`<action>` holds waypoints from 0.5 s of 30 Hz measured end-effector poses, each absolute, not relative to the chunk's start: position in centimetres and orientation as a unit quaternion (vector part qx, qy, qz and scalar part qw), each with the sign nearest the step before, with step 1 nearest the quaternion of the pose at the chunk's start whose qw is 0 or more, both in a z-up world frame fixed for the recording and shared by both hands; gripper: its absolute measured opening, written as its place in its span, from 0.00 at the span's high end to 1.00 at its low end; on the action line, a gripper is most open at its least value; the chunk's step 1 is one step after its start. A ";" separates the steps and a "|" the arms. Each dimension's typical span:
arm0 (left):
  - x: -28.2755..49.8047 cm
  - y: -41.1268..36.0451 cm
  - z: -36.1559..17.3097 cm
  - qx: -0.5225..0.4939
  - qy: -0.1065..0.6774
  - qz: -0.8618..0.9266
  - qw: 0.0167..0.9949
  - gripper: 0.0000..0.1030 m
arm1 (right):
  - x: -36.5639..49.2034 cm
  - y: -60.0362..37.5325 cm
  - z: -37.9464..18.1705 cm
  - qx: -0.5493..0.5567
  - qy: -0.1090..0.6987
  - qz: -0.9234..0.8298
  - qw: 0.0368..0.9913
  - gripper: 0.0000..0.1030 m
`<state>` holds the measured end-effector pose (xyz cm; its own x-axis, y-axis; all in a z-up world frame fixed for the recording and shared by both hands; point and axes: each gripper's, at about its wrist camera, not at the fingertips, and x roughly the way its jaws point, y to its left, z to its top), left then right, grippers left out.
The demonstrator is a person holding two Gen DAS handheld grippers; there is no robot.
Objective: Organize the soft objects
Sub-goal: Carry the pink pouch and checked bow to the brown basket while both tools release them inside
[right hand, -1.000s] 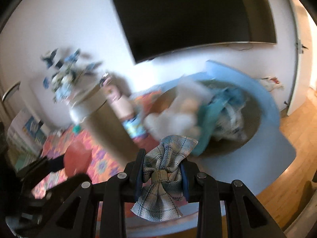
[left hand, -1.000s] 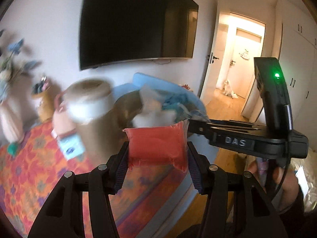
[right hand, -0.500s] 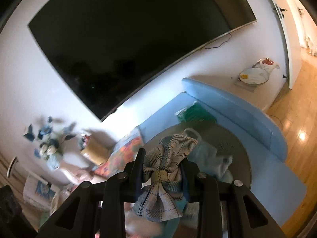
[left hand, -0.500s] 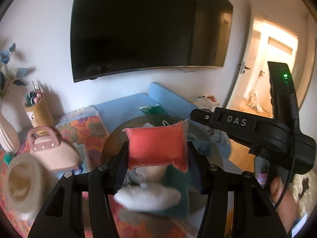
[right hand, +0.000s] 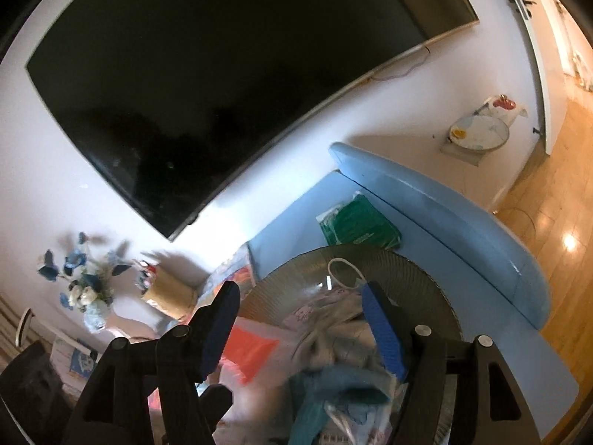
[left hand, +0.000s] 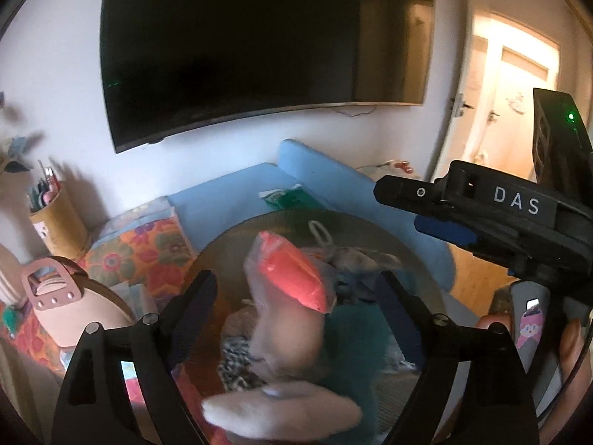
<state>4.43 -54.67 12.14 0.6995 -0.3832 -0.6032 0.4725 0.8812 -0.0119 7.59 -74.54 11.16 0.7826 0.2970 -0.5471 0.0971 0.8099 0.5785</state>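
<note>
A round woven basket [left hand: 355, 226] on the blue surface holds a pile of soft things. My left gripper [left hand: 296, 296] is open above it. The red packet in clear wrap [left hand: 292, 278] is loose between the fingers, blurred, over a beige plush toy [left hand: 281, 341]. My right gripper [right hand: 300, 319] is open over the same basket [right hand: 407, 270]. The plaid cloth [right hand: 333, 333] lies blurred on the pile below it, by teal fabric [right hand: 333, 393]. The red packet [right hand: 248, 348] shows at its left.
A blue cushioned bench [right hand: 444, 200] carries a green packet [right hand: 355, 222]. A pink bag [left hand: 70, 307], a pencil cup [left hand: 55, 218] and a floral cloth [left hand: 137, 252] are left. A flower vase [right hand: 85, 296] stands by the wall under a large TV [left hand: 259, 44].
Both grippers have opened. The red packet has dropped out of the left one and the plaid cloth out of the right one, both onto the pile in the basket.
</note>
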 end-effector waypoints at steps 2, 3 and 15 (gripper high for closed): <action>2.9 -54.7 12.3 0.077 0.300 -0.244 0.919 0.09 | 6.2 -74.6 11.8 0.293 0.316 0.054 0.901 0.35; 1.9 -54.6 12.4 0.078 0.291 -0.255 0.919 0.09 | 5.5 -74.6 12.2 0.286 0.312 0.051 0.905 0.35; -10.1 -46.1 14.3 0.081 0.275 -0.321 0.903 0.09 | -4.9 -71.9 13.9 0.262 0.298 0.053 0.916 0.23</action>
<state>-10.05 -46.05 14.34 0.6426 -0.5350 -0.5484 0.6243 0.7806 -0.0300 -4.93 -71.92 13.91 0.8167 0.2527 -0.5188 0.0598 0.8571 0.5116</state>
